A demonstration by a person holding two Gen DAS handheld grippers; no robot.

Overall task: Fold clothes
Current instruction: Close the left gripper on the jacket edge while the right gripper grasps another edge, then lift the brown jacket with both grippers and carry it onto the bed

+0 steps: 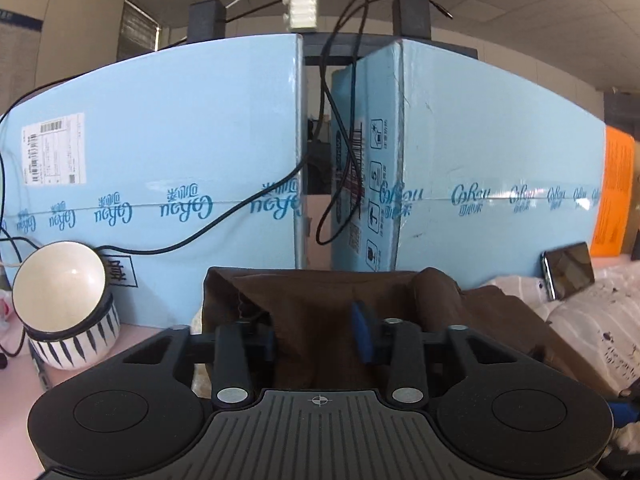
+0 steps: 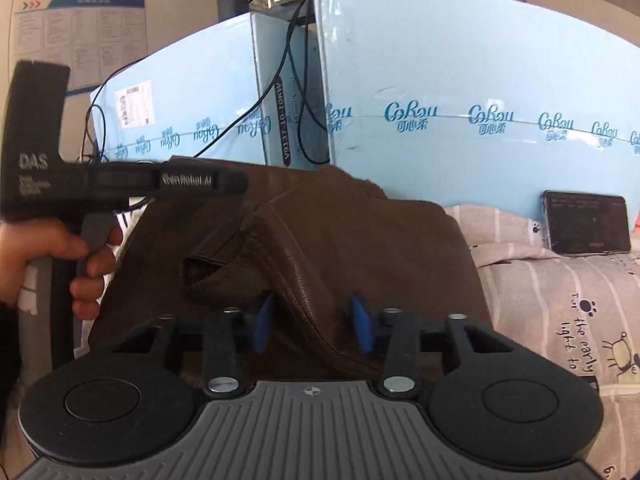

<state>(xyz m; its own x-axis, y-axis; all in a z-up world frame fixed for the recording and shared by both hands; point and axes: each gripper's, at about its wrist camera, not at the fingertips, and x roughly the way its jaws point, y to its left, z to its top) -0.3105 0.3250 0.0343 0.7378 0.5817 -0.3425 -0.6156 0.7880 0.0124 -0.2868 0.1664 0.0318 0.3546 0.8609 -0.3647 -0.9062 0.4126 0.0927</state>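
Both tongs, left (image 1: 316,334) and right (image 2: 314,322), are being held spread over the brown jacket (image 2: 320,240) lying directly ahead.

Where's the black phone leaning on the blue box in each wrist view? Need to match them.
Left wrist: black phone at far right, mid-height, tilted against the light blue cardboard box, above the striped sheet.
Right wrist: phone at right, above centre, propped on the same box.
Shared landmark: brown leather garment, left of the phone in both.
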